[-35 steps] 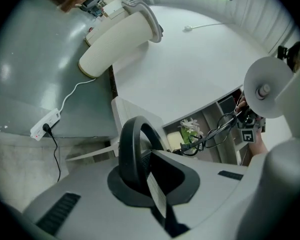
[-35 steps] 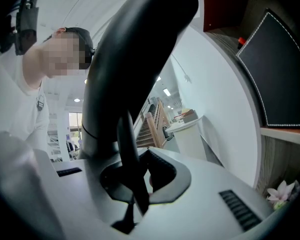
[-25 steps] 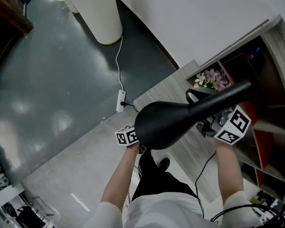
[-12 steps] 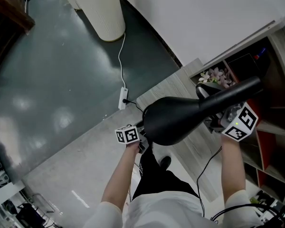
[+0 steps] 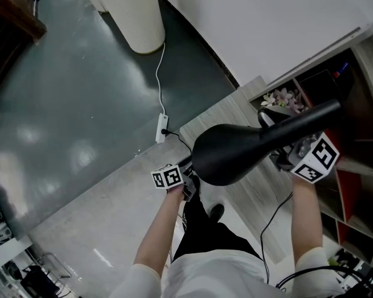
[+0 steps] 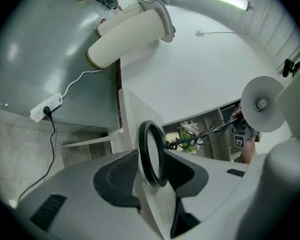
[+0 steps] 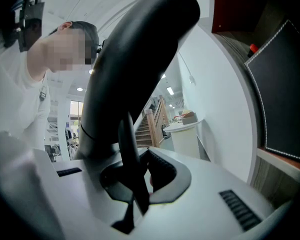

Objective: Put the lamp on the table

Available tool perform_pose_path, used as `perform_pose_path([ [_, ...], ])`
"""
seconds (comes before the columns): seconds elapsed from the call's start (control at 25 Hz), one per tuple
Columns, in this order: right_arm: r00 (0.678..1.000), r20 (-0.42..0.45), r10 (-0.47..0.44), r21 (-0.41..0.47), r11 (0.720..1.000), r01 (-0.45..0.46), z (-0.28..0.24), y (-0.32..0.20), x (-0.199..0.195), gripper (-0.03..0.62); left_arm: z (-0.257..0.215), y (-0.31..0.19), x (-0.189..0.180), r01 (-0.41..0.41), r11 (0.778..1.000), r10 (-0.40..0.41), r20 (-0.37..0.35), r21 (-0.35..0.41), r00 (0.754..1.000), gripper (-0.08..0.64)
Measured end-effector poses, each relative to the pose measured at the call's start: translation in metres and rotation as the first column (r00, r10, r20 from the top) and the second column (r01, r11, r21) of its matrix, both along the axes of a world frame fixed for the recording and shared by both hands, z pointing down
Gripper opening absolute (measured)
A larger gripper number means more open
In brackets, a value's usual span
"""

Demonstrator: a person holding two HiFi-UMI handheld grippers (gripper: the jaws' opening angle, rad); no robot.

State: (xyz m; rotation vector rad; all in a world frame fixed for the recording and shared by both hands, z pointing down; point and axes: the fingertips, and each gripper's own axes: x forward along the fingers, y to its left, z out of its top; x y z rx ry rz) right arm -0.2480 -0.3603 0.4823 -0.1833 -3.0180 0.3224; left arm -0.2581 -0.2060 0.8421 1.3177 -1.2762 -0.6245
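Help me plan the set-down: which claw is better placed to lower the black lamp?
Right. The right claw grips a thin part of the black dome-shaded lamp; the left claw stands open around its black ring.

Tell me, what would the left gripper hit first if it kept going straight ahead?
Most likely the black ring standing between the left gripper's open jaws; the wooden surface seems farther behind it.

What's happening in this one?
A person holds a black lamp in the air over a light wood table. The right hand-held gripper is shut on a thin part of it; the left hand-held gripper sits open near the shade, gripping nothing. The lamp is not yet set down.
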Motion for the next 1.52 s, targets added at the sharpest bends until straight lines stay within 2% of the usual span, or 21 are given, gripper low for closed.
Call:
perform_pose_path([
  [0.4, 0.999, -0.024, -0.039, 0.043, 0.998, 0.04, 0.004, 0.021, 0.003, 0.018, 0.001, 0.011, -0.001, 0.009, 1.0, -0.009, -0.006, -0.005, 1.0, 0.16],
  [0.88, 0.999, -0.035, -0.024, 0.047, 0.999, 0.026, 0.006, 0.024, 0.009, 0.021, -0.015, 0.015, 0.003, -0.043, 0.998, 0.042, 0.026, 0.037, 0.999, 0.16],
  [1.2, 0.994, -0.114, 0.001, 0.07, 0.998, 0.007, 0.017, 0.021, 0.025, 0.063, -0.029, 0.029, -0.003, -0.071, 0.997, 0.068, 0.08, 0.037, 0.994, 0.16],
  [1.36, 0.989, -0.144, 0.032, 0.048, 0.999, -0.026, 0.026, 0.021, 0.04, 0.083, -0.043, 0.039, -0.009, -0.096, 0.995, 0.09, 0.137, 0.035, 0.987, 0.159],
  [1.52, 0.987, -0.138, 0.088, 0.013, 0.996, -0.087, 0.026, 0.018, 0.056, 0.091, -0.06, 0.043, -0.014, -0.095, 0.995, 0.085, 0.202, 0.041, 0.976, 0.158],
])
